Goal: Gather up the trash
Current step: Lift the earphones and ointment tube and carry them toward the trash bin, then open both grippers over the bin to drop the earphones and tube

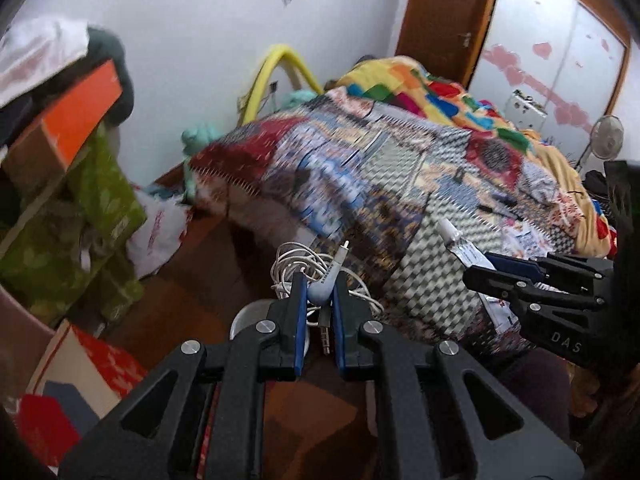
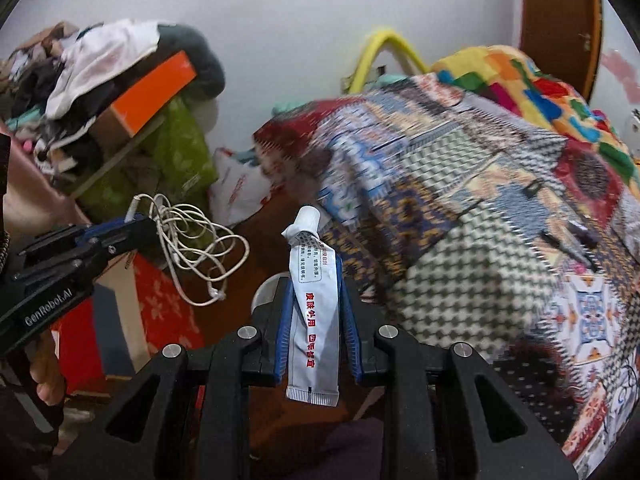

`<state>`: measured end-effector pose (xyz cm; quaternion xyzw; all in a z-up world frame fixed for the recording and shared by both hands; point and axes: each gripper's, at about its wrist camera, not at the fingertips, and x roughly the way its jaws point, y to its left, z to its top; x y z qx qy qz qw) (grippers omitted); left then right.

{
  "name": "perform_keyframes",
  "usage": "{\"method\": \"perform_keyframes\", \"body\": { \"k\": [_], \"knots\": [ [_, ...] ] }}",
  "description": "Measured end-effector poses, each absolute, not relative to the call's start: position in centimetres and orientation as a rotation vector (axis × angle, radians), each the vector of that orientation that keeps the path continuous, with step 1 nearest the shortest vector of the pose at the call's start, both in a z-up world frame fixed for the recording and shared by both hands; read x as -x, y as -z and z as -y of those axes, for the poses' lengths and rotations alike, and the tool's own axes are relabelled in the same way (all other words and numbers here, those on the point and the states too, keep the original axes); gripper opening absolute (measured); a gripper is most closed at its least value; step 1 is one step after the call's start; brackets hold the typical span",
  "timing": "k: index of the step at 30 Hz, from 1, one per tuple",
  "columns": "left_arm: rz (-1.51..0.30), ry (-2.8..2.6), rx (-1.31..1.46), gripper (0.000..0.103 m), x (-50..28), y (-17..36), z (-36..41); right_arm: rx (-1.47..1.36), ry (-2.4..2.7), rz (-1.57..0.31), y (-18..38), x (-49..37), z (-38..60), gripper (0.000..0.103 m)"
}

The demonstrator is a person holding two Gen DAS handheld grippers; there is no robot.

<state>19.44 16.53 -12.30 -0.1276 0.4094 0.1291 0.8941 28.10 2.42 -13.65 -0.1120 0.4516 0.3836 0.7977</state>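
Observation:
My left gripper (image 1: pixel 319 280) is shut on a tangled white earphone cable (image 1: pixel 316 270), its plug hanging below the fingers. It also shows in the right wrist view (image 2: pixel 120 226), where the cable (image 2: pixel 192 240) dangles in loops. My right gripper (image 2: pixel 314 280) is shut on a squeezed white ointment tube (image 2: pixel 310 300) with red Chinese print, cap pointing up. In the left wrist view the right gripper (image 1: pixel 486 266) holds the tube (image 1: pixel 460 244) at the right. Both are held above the floor beside the bed.
A bed with a patchwork blanket (image 1: pixel 400 168) fills the right. A pile of boxes, green bags and clothes (image 1: pixel 72 184) stands at the left. A white plastic bag (image 1: pixel 160 228) lies on the brown floor. A round white object (image 2: pixel 266 292) sits below the grippers. A red box (image 2: pixel 160 312) is at the lower left.

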Motion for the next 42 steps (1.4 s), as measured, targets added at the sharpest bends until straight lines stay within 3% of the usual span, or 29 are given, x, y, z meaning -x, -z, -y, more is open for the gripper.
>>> {"method": "perform_keyframes", "body": {
  "k": [21,28,32,42],
  "knots": [
    [-1.158,-0.374,0.526,0.011,-20.1,28.3,-25.5,0.403,-0.901,-1.224,25.1,-28.3,-14.0,0.022],
    [-1.203,-0.394,0.545,0.012,-21.9,30.0,-26.9,0.385,-0.933,-1.25,26.4,-30.0,-17.0,0.023],
    [-1.23,-0.41,0.532,0.03,-22.8,30.5,-27.3,0.365,-0.924,-1.266,26.6,-31.0,-17.8,0.034],
    [-1.199,-0.431,0.486,0.03,-22.0,28.5,-26.7,0.36,-0.899,-1.245,25.5,-31.6,-16.1,0.036]
  ]
}}
